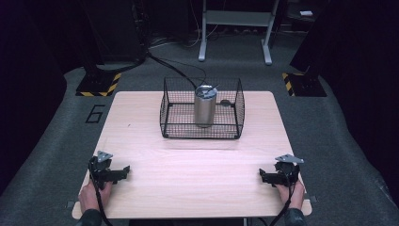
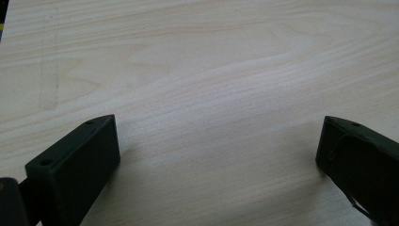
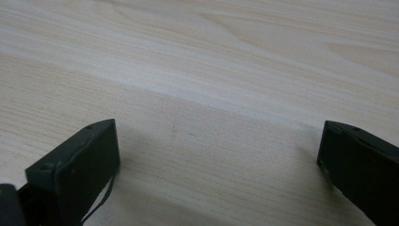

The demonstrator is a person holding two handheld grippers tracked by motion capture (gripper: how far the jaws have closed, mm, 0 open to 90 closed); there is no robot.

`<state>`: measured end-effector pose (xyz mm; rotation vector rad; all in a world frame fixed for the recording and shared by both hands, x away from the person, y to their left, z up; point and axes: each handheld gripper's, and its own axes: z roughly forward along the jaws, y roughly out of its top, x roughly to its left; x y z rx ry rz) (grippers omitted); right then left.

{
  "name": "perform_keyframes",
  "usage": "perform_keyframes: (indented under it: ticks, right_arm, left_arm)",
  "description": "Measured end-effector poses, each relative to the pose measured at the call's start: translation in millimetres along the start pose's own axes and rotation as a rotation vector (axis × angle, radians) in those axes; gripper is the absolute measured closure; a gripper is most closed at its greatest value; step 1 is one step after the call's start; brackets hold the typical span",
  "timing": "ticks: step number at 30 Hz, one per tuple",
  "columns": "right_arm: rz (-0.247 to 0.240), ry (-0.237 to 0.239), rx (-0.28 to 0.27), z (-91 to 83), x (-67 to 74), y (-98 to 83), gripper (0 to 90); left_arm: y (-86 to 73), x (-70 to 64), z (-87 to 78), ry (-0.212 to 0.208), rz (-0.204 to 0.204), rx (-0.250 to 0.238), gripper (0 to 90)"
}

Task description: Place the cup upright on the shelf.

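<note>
Your left gripper (image 1: 126,170) rests near the near-left corner of the table (image 1: 188,179), held in your left hand (image 1: 92,195), with its tips pointing inward toward the middle of the table. Your right gripper (image 1: 261,176) rests near the near-right corner in your right hand (image 1: 292,193), pointing inward the other way, so the two face each other and sit well apart across the bare wood.

In the left gripper view, your left gripper's jaws stand wide apart with nothing but pale wood grain between them. In the right gripper view, your right gripper's jaws are likewise spread wide, released, with bare table between them.

The things nearest your grippers sit at the far middle of the table: a black wire basket (image 1: 179,127), and inside it a metal can (image 1: 205,109) standing upright, roughly in the basket's centre. The can's top looks opened, with a bent lid or flap sticking up; you cannot tell more than that at this size. Just to the right of the can, a small dark object (image 1: 226,102) lies in the basket, too small to make out. Both grippers are well apart from the basket
</note>
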<state>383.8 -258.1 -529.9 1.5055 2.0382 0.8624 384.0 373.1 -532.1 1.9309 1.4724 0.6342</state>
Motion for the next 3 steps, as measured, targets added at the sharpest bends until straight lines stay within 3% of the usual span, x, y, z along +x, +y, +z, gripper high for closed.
perform_keyframes:
  ticks: [3]
  right_arm:
    - [0.003,-0.003,-0.002,-0.3,0.4,-0.6,0.0]
  left_arm:
    - [0.2,0.1,-0.4,-0.003,0.000,0.007,0.1]
